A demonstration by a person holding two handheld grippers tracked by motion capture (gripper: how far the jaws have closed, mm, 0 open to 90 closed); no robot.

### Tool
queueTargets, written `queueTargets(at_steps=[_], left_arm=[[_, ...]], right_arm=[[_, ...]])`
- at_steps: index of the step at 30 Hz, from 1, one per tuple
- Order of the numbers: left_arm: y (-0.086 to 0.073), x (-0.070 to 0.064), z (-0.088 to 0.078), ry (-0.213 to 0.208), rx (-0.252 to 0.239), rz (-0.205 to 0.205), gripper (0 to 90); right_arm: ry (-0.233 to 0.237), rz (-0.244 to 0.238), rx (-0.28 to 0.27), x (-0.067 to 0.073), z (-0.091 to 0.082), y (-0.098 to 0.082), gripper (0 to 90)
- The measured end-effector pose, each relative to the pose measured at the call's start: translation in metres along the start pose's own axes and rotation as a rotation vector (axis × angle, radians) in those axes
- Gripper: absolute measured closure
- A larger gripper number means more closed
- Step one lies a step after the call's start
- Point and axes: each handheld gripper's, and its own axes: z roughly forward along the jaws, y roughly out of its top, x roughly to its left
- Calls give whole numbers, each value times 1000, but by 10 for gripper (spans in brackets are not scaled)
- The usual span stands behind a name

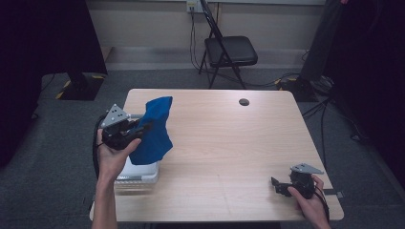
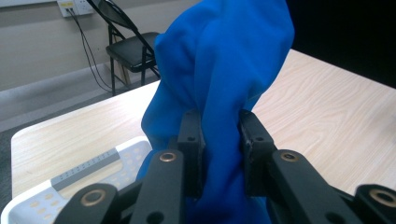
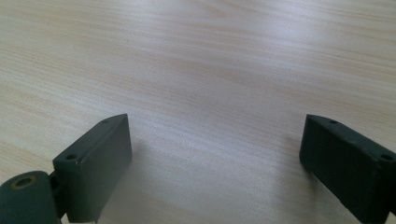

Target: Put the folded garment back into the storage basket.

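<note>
In the high view, a white plastic basket stands on the near left corner of the desk. What is inside it I cannot tell, because the blue cloth hangs above it and covers most of its opening. The left claw holds this cloth in the air over the left side of the desk. The cloth stands nearly upright, its long axis from top to bottom, and its lower end reaches down to the basket. The right claw rests low at the near right corner, well apart from the cloth.

In the left gripper view, the two jaws are closed on a bunched fold of the blue cloth, which rises straight above them. The white basket, with small holes, lies below at the left.

In the right gripper view, the right claw has its jaws wide apart with the bare desk between them.
</note>
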Motion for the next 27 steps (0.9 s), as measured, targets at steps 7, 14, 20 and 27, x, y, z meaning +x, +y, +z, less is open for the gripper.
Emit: queueTargets(at_steps=[7,14,20,27], left_arm=[[-3,4,0,36,22,15,744],[-10,16,-5,59,17,-16,744],[-15,23,-8,87,31,-23,744],[-20,26,-5,100,65,-12,744]], right_arm=[[0,0,0,0,0,0,80],[0,-1,0,0,0,0,80],[0,-1,0,0,0,0,80],[0,-1,0,0,0,0,80]])
